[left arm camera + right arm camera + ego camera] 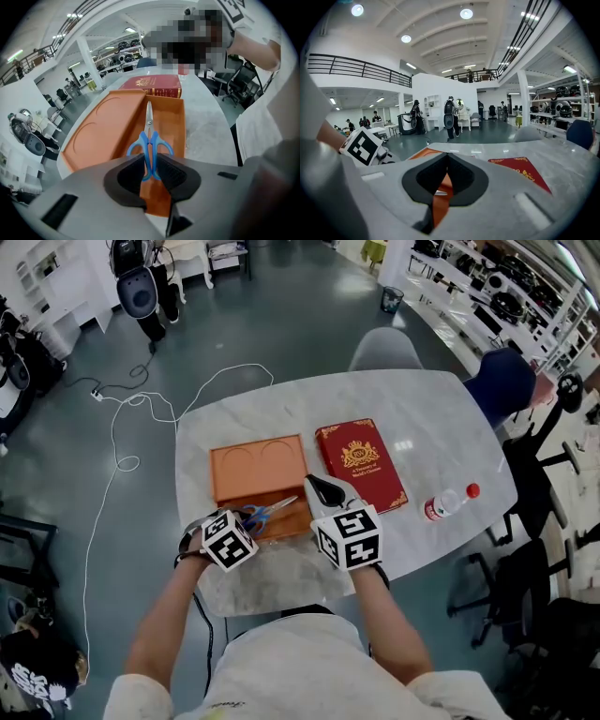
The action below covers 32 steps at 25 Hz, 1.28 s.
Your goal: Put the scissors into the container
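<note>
We see the left gripper (151,164) clamped on the blue handles of the scissors (149,123), blades over the orange container's (103,131) narrow compartment. Our right gripper (446,161), jaws together, holds nothing.

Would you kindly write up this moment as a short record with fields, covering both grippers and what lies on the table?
left gripper: shut on the blue handles of the scissors
scissors: blades point away, over the near compartment of the container; whether they touch its floor cannot be told
right gripper: jaws together, holding nothing, by the container's near right corner
container: orange, open, two round recesses in its far section
other things: red book right of the container; plastic bottle with red cap, lying down, further right
surface: marble table
</note>
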{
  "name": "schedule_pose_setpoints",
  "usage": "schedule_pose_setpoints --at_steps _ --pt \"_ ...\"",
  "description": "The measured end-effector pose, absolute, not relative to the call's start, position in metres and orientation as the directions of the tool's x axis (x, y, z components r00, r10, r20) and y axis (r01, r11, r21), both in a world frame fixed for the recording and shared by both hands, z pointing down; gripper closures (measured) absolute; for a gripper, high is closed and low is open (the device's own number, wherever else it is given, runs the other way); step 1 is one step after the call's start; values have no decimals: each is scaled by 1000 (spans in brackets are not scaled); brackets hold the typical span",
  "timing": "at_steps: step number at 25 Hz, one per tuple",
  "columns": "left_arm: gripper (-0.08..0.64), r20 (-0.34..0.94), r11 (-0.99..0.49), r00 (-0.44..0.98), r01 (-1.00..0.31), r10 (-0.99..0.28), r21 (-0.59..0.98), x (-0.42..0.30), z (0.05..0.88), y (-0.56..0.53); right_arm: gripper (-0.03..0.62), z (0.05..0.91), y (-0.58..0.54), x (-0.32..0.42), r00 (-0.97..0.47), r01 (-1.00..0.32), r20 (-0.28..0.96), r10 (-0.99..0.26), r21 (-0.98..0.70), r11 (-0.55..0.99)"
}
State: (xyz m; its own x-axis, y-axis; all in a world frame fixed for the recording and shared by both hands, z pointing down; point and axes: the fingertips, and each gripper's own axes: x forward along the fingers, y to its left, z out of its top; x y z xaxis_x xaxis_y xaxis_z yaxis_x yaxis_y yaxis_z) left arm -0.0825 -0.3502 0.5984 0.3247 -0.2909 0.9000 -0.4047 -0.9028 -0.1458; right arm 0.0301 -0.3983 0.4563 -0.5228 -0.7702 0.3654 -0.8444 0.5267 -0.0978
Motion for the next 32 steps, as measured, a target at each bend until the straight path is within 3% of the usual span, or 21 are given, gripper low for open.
schedule_pose_setpoints --at_steps 17,32 --pt "482 966 -925 210 -376 -149 -61 -74 628 -357 587 476 -427 39 -553 -827 377 -743 -137 545" --pt "477 968 -916 195 -396 -158 -70 -75 631 -361 588 483 -435 41 -573 -815 376 -728 -167 555"
